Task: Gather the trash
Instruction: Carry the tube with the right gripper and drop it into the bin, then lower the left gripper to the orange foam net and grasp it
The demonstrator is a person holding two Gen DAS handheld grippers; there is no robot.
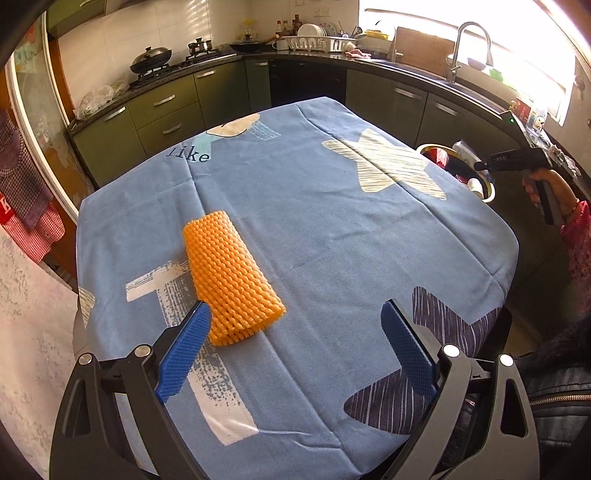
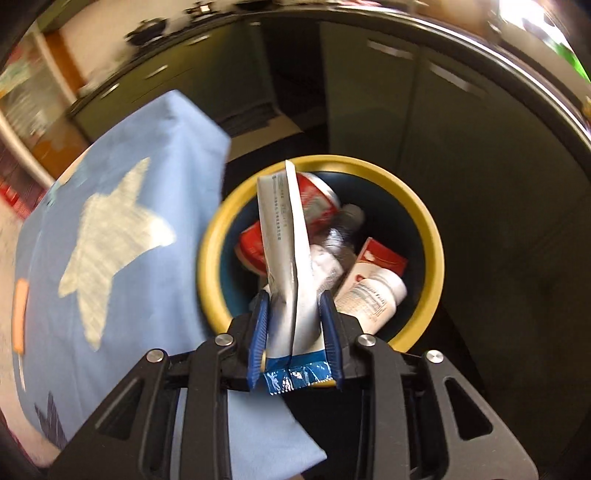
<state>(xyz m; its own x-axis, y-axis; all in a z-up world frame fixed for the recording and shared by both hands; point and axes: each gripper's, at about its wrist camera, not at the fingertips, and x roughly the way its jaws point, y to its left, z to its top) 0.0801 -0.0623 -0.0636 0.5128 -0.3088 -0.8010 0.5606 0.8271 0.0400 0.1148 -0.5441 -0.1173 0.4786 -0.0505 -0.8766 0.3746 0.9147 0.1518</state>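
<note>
Green cabinets (image 1: 162,107) under a dark counter (image 1: 417,68) wrap the far walls, stove (image 1: 151,68) far left, faucet (image 1: 469,48) far right below a bright window (image 1: 461,18); white tiles (image 1: 147,26) behind.

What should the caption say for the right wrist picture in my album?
Right tongs hold a silver-and-blue wrapper above the yellow-rimmed trash bin.

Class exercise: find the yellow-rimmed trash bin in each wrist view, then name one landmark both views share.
Left wrist: trash bin sits at right, partly hidden beyond the table's far right edge.
Right wrist: trash bin sits centre frame, below the right gripper holding a silver wrapper.
Shared landmark: the tablecloth's pale star.
</note>
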